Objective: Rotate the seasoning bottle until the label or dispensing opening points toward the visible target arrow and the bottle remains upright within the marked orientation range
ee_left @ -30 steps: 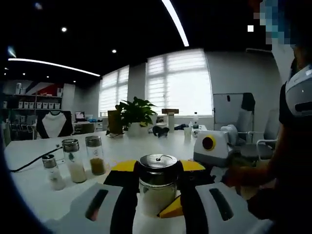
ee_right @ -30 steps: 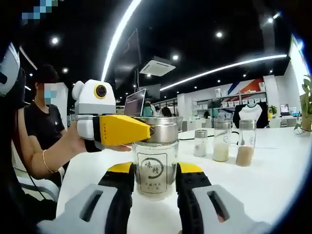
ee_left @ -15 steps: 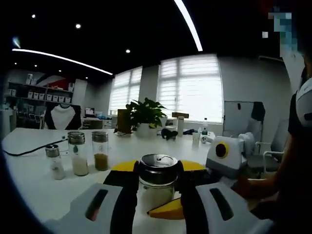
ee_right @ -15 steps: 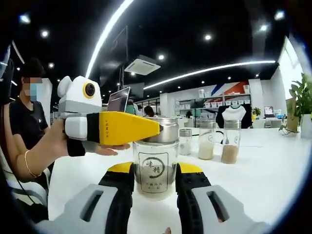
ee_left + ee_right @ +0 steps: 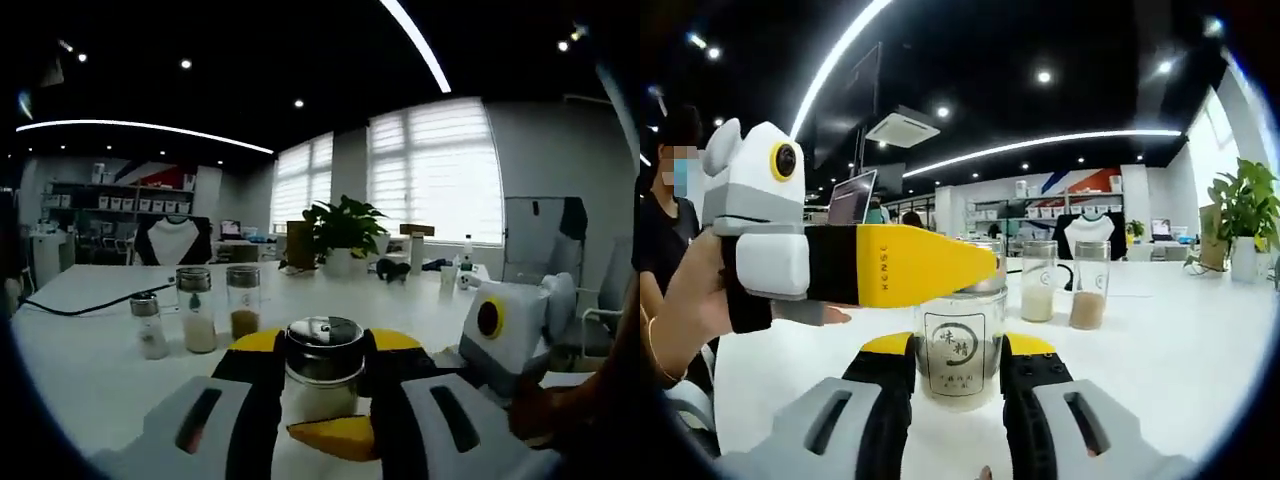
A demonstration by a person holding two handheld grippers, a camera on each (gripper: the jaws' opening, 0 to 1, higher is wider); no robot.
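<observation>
1. Left gripper (image 5: 322, 400): jaws closed against the metal cap (image 5: 324, 350) of the bottle (image 5: 322, 395), one black-and-yellow jaw on each side of it.
2. Right gripper (image 5: 957, 385): jaws closed against the glass body of the bottle (image 5: 958, 350), lower down than the left gripper's hold.
3. Bottle: stands upright on the white table (image 5: 1160, 360), pinched between both pairs of jaws at once; pale granules fill its lower part.
4. Label (image 5: 957, 346): a square frame with dark characters, facing the camera in the right gripper view, centred between that gripper's jaws.
5. Left gripper (image 5: 870, 265) as seen in the right gripper view: enters from the left, its yellow jaw lying level across the bottle's cap; a hand (image 5: 690, 305) grips its white body.
6. Right gripper (image 5: 505, 330) as seen in the left gripper view: its white body lies to the right of the bottle, and a yellow jaw tip (image 5: 325, 437) crosses in front of the bottle's base.
7. Three jars (image 5: 197, 310): stand in a row on the table, beyond and left of the left gripper's jaws; two tall, one short.
8. Two of those jars (image 5: 1060, 285): beyond and right of the right gripper's jaws, one with white and one with brown contents.
9. Plant (image 5: 345, 232): far across the table, before bright windows.
</observation>
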